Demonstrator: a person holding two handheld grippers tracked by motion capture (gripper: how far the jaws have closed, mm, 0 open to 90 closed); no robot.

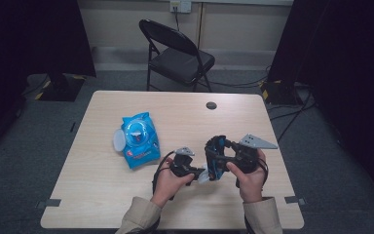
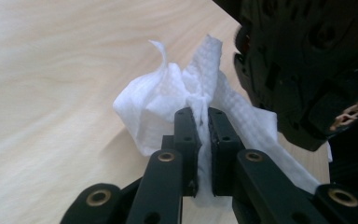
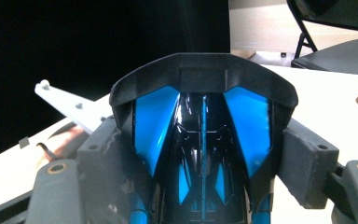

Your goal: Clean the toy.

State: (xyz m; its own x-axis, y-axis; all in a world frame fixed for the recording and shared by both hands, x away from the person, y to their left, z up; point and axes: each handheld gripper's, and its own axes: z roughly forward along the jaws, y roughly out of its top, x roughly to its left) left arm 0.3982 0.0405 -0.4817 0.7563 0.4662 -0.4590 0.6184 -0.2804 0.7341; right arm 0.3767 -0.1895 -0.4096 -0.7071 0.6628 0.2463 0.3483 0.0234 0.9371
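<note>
White, quilted tissue, a crumpled wet wipe [image 2: 168,98], sat pinched between the closed jaws of the left gripper [image 2: 200,135], its folds spilling out past the black pads in the left gripper view. At 2 o'clock of that view, just beside the wipe, loomed the dark bulk of the black-and-blue toy car [image 2: 317,65].

The right gripper [image 3: 205,154] clamped that toy car [image 3: 203,135] across its width, a grey pad pressed against each flank, so the jaws stood wide yet gripped; glossy blue panels and a black spoiler faced the camera.

From the high view, the left gripper [image 1: 195,171] and right gripper [image 1: 219,163] met low on the pale wooden table [image 1: 102,195], at roughly 5 o'clock from its centre, with the wipe [image 1: 203,176] touching the toy car [image 1: 216,157]. The person's left hand [image 1: 168,180] and right hand [image 1: 248,178] came in from 6 o'clock in beige sleeves.

A blue packet of wipes [image 1: 139,140], its lid flipped open, lay at 9 o'clock from the grippers, well apart. A black folding chair [image 1: 177,53] stood beyond the table at 12 o'clock.
</note>
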